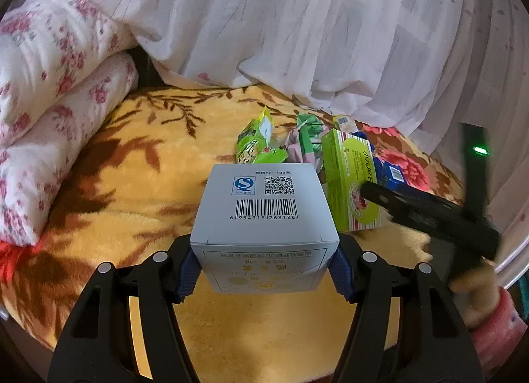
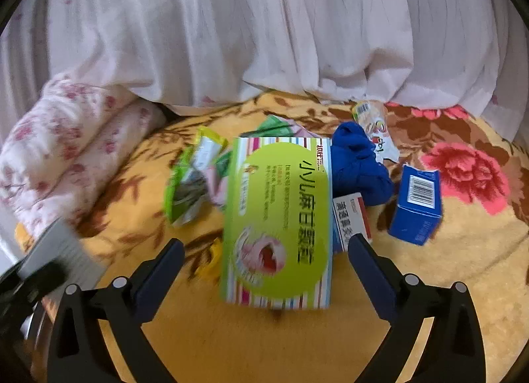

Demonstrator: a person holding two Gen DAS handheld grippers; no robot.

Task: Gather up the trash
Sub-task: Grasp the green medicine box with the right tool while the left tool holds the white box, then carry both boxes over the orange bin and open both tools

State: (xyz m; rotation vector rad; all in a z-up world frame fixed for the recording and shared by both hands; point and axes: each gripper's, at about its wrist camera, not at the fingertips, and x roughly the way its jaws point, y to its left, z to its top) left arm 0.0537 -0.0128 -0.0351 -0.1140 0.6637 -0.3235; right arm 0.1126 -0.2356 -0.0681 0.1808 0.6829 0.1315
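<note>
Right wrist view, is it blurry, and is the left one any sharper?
Right wrist view: green box print smeared, grey shape at lower left streaked by motion. Left wrist view: white box barcode crisp, but the right gripper is blurred; both bend at the fisheye edges.

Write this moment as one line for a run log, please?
left gripper: shut on white box | right gripper: open around green box, not gripping | scene: wrappers on yellow blanket

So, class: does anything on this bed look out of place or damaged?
Yes. Litter lies scattered on the yellow blanket: torn green wrappers, a green box and a blue box with its flap open. None belongs on bedding.
</note>
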